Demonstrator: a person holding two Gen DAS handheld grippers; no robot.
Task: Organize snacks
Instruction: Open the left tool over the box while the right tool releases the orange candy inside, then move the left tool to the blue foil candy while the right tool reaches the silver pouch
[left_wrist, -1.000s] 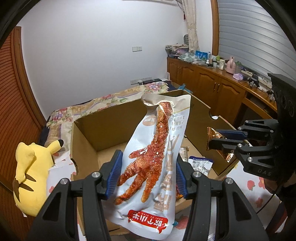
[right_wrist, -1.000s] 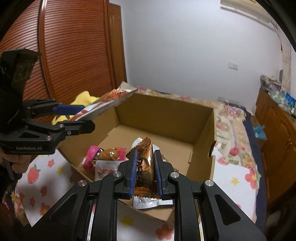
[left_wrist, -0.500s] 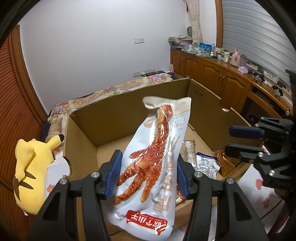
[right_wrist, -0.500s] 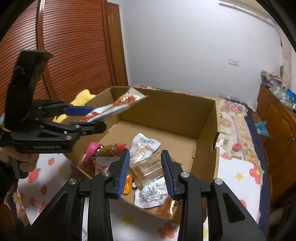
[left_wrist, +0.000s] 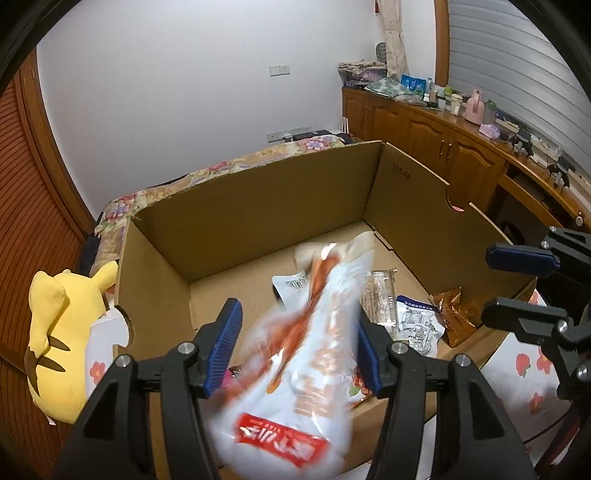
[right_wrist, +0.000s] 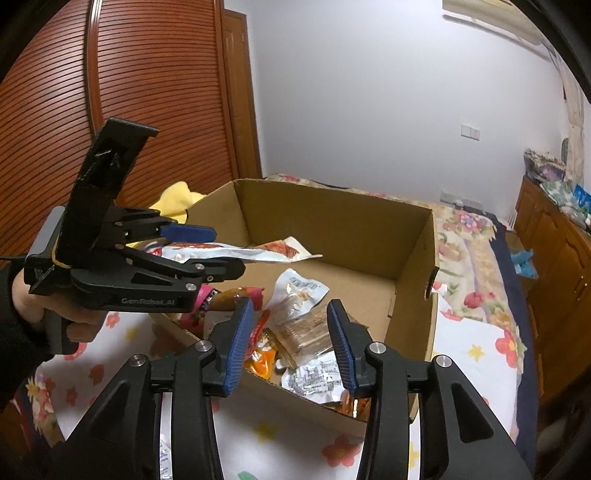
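An open cardboard box (left_wrist: 258, 206) holds several snack packs; it also shows in the right wrist view (right_wrist: 332, 221). My left gripper (left_wrist: 295, 343) is open over the box's near-left corner. The white chicken-foot snack bag (left_wrist: 314, 332) is blurred between its spread fingers, tipping into the box; in the right wrist view the bag (right_wrist: 240, 253) lies flat between the left fingers. My right gripper (right_wrist: 288, 343) is open and empty above the box's near edge. A copper foil pack (left_wrist: 452, 314) lies in the box's right corner.
A yellow plush toy (left_wrist: 62, 332) lies left of the box. The box rests on a flower-print sheet (right_wrist: 472, 343). Wooden cabinets (left_wrist: 443, 147) line the right wall. A wooden wardrobe (right_wrist: 129, 92) stands to the left.
My left gripper opened wider and the chicken-foot bag tipped forward and down, now blurred. My right gripper let go of the copper foil pack, which lies in the box, and opened wide.
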